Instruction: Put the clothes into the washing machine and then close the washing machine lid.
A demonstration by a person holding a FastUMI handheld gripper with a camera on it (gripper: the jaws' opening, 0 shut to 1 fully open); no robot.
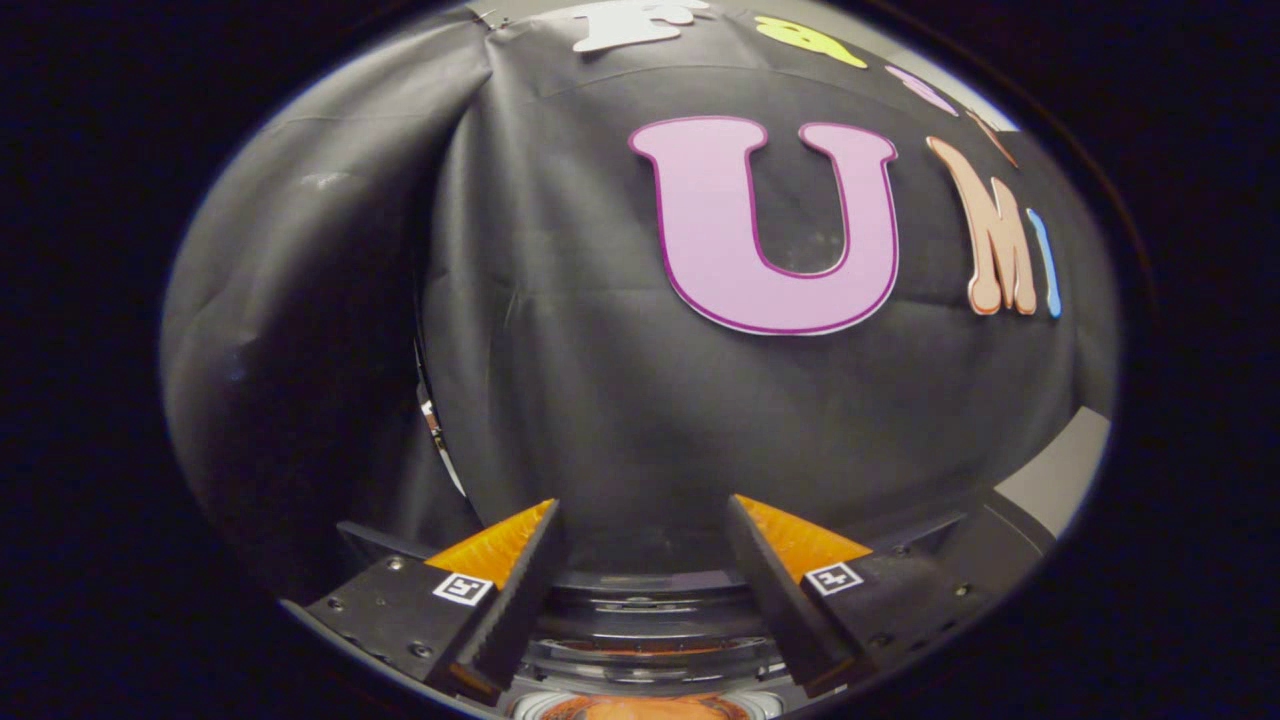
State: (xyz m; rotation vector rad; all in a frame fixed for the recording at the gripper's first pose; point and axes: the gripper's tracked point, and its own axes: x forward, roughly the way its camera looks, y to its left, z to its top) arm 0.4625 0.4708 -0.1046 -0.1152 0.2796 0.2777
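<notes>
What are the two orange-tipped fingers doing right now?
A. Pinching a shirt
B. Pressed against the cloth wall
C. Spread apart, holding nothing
C: the gripper has its fingers wide apart with nothing between them, above the washing machine's round opening.

Gripper view faces the booth wall (620, 400) closely, above the washing machine (650, 620).

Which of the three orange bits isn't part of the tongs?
The orange patch inside the washer opening, between the open tongs; the other two cap the fingers.
</notes>
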